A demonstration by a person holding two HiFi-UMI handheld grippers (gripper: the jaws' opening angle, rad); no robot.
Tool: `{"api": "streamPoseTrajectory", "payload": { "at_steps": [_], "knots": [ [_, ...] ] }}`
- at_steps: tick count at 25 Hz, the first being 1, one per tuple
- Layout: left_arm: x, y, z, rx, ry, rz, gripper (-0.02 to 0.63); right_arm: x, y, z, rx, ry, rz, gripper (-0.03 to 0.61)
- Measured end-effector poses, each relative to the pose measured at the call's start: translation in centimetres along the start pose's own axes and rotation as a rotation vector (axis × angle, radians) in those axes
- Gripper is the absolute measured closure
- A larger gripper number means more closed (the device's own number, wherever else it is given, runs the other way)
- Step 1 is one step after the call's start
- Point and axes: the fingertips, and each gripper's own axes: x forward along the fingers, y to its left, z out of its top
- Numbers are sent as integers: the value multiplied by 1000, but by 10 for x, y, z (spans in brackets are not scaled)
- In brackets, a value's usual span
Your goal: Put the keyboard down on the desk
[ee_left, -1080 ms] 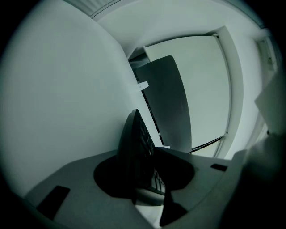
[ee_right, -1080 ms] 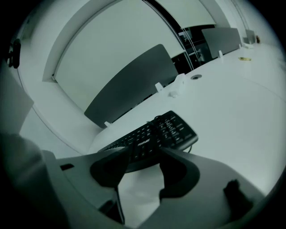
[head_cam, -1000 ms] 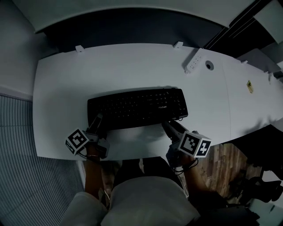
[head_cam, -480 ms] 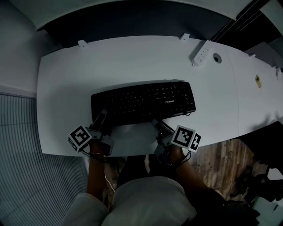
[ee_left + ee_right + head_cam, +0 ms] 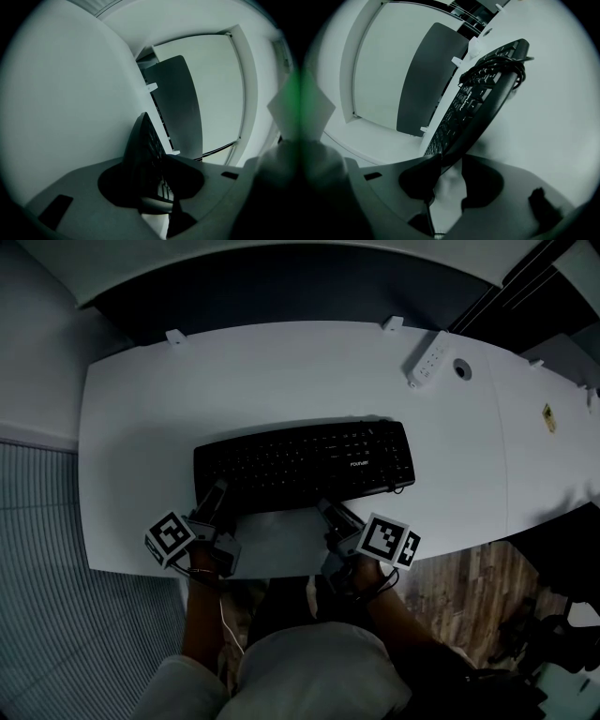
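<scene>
A black keyboard (image 5: 305, 463) lies lengthwise across the middle of the white desk (image 5: 281, 371). My left gripper (image 5: 217, 493) is at its near left corner, and in the left gripper view the jaws (image 5: 154, 183) are shut on the keyboard's end (image 5: 145, 150). My right gripper (image 5: 328, 510) meets the near edge right of centre. Its jaws (image 5: 451, 164) are closing, with the keyboard's front edge (image 5: 478, 108) between them and touching both. A coiled black cable (image 5: 506, 70) lies on the keyboard's far end.
A white power strip (image 5: 427, 364) and a round cable hole (image 5: 462, 369) sit at the desk's back right. A dark panel (image 5: 281, 287) runs behind the desk. The desk's front edge is just under both grippers, with wooden floor (image 5: 469, 587) to the right.
My right gripper has slid left along the keyboard's near edge and its jaws have narrowed onto it. The left gripper keeps its hold at the left corner.
</scene>
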Motion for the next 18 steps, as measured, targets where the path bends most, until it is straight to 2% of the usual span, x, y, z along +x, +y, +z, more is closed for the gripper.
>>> {"api": "streamPoseTrajectory", "payload": {
  "at_steps": [9, 18],
  "knots": [
    [1, 3, -3, -4, -3, 46, 449, -7, 9, 6, 6, -9, 18, 453],
    [-3, 1, 2, 58, -11, 104, 411, -11, 14, 8, 10, -9, 10, 460]
  ]
}}
